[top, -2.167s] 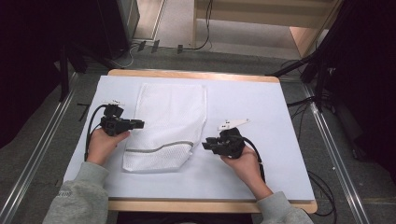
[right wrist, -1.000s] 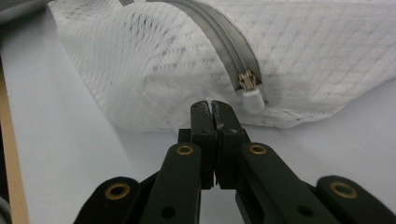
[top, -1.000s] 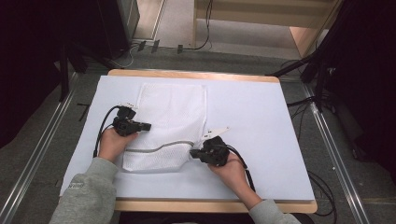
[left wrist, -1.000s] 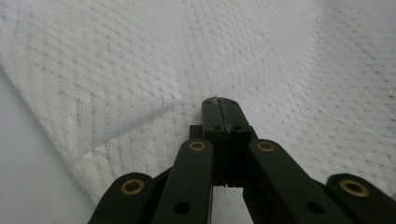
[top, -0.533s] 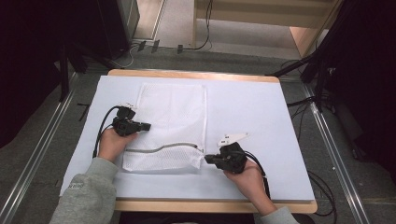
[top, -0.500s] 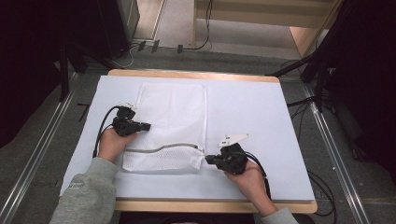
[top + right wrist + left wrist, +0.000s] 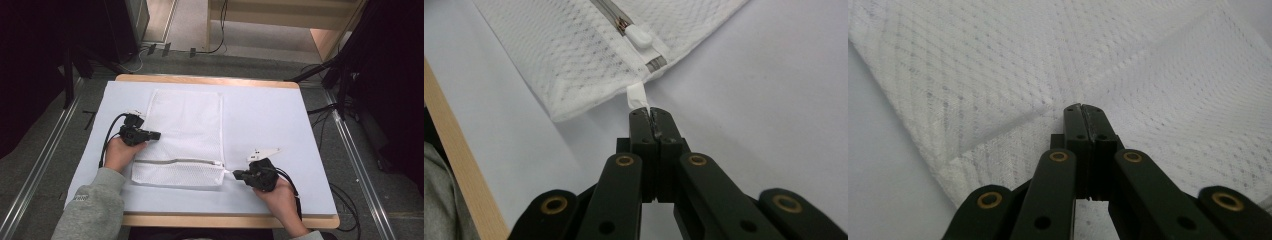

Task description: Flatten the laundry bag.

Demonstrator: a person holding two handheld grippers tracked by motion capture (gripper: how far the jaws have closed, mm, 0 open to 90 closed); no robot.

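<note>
1. White mesh bag [image 7: 185,125] lies flat on the table, left of centre, with its long side running from 12 to 6 o'clock. Its zipper [image 7: 175,161] crosses the end nearest the person.
2. A second ago the zipper bowed upward and the mouth gaped. Now it runs straight from 9 to 3 o'clock, and the slider [image 7: 639,36] sits at the 3 o'clock end.
3. The right gripper [image 7: 237,174] has travelled toward 3 o'clock. It is now just off the bag's 4 o'clock corner, jaws clenched on the white tab [image 7: 637,95] that sticks out past the zipper's end.
4. The left gripper [image 7: 156,135] has kept its place at the bag's 9 o'clock edge. Its jaws are pressed together with the tips down on the mesh. Whether any fabric is caught between them I cannot tell.
5. Judged from this, the mouth looks closed. What remains seems to be letting go of the tab and lifting both tools away.
6. A pale sheet [image 7: 270,120] covers the tabletop, smooth and bare apart from the bag. A wooden edge [image 7: 210,80] shows at 12 o'clock and along the near side.
7. Grey floor surrounds the table, with a metal rail [image 7: 45,165] at 9 o'clock and another at 3 o'clock. Cables [image 7: 345,195] trail at 4 o'clock, light wooden furniture [image 7: 280,15] stands at 12 o'clock, and dark hangings close off both sides.
</note>
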